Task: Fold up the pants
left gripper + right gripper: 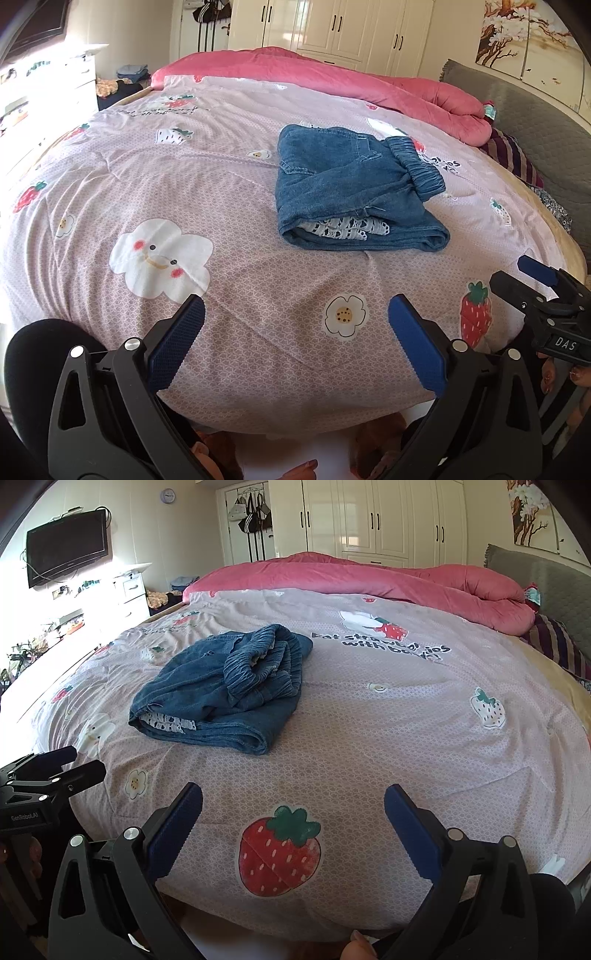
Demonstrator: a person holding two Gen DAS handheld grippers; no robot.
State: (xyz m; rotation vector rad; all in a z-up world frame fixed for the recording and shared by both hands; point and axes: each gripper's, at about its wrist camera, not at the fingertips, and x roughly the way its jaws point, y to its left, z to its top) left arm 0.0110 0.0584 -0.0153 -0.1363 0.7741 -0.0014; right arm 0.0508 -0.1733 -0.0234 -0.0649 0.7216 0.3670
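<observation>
A pair of blue denim pants (351, 188) lies folded into a compact bundle on the pink patterned bedspread (240, 280), white lace trim showing at its near edge and the elastic waistband on top at the right. In the right wrist view the same pants (221, 690) sit left of centre. My left gripper (295, 325) hovers open over the bed's near edge, well short of the pants, with nothing between its fingers. My right gripper (293, 812) is open too, above a strawberry print, and it appears at the right edge of the left wrist view (543, 284).
A rolled pink quilt (406, 92) lies along the far side of the bed, with a grey headboard (535, 122) and striped pillow (513, 155) at right. A white dresser (129, 590) and wall television (66, 546) stand at left, wardrobes (369, 520) behind.
</observation>
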